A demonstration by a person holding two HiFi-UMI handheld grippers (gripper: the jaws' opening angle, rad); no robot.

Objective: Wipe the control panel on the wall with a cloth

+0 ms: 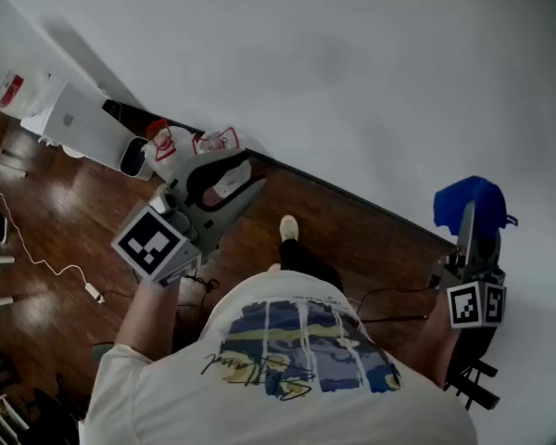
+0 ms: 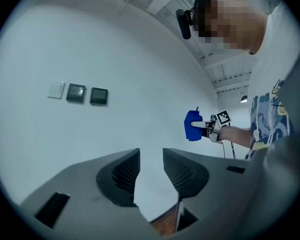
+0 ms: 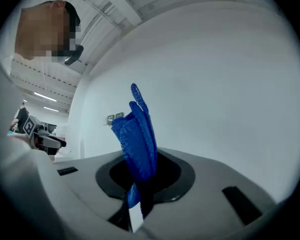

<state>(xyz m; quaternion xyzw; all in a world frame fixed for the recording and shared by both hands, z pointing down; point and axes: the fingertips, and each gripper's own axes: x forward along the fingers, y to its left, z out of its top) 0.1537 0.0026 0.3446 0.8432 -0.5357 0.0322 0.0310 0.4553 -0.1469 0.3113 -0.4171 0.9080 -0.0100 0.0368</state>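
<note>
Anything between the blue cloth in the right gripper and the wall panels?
Nothing visible. The right gripper holds the blue fabric cloth in open air; only bare white wall separates it from the row of square wall panels.

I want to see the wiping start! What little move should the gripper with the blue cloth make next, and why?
Probably swing the right gripper left, toward the control panel on the wall. Its jaws are shut on the blue cloth, but the cloth is apart from the panel, not touching it yet.
</note>
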